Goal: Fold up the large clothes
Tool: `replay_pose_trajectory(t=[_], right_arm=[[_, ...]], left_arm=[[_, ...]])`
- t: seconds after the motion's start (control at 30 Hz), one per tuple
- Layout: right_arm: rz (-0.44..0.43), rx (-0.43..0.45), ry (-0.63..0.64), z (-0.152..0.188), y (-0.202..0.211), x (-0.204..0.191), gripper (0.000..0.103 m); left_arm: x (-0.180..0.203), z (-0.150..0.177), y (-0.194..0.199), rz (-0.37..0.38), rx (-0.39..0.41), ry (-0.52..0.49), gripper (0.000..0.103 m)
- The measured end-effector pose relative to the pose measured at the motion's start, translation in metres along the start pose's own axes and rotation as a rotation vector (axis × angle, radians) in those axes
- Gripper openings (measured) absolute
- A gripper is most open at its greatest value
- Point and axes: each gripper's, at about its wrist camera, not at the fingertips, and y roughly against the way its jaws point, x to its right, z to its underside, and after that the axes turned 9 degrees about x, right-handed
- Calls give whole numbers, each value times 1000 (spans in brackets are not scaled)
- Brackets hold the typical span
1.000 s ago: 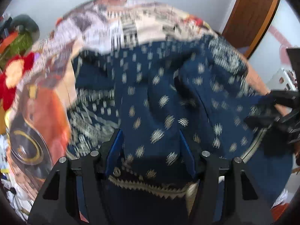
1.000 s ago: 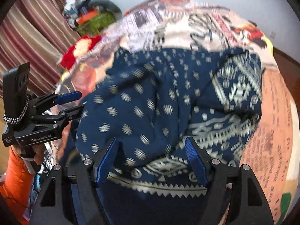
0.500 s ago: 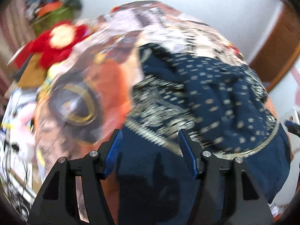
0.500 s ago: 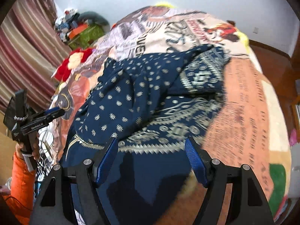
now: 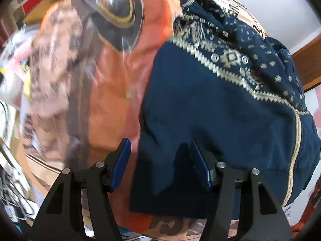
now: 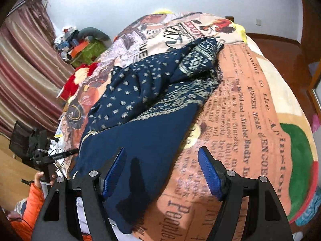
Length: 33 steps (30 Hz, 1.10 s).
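Observation:
A large navy garment with cream patterned bands and dots lies on the bed, its plain lower part nearest me and its dotted part bunched farther back. It also shows in the right wrist view. My left gripper is open and empty, hovering just above the garment's near left corner. My right gripper is open and empty, above the garment's near right edge. The left gripper also shows at the left of the right wrist view, held by a hand in an orange sleeve.
The bed carries a printed newspaper-pattern blanket in orange, cream and green. A red plush toy and a pile of clutter lie at the far left by striped curtains. Wooden floor lies to the right.
Both grippers have pulled back toward the near edge of the bed and lowered. The garment now lies spread with its plain hem end nearest, released from both grippers.

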Motion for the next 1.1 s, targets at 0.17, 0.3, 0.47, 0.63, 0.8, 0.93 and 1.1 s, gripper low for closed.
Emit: replay_pose_trajectory(t=[0.17, 0.3, 0.47, 0.63, 0.8, 0.93, 1.1], right_arm=[[-25, 15, 2, 6, -2, -7, 72], [-44, 16, -5, 10, -6, -10, 58], [-27, 18, 14, 10, -12, -12, 28], [-52, 36, -16, 4, -15, -7, 11], [-47, 101, 47, -17, -5, -16, 8], [-33, 155, 82, -45, -3, -18, 7], [-3, 177, 89, -78, -19, -8, 6]], left_arm=[[-8, 13, -13, 73, -14, 114, 63], [1, 12, -12, 128, -35, 100, 59], [28, 3, -1, 132, -21, 6, 17], [62, -20, 30, 176, 74, -72, 14], [98, -53, 73, 221, 195, -156, 13], [117, -82, 107, 286, 288, -187, 12], [134, -115, 113, 303, 341, -203, 12]])
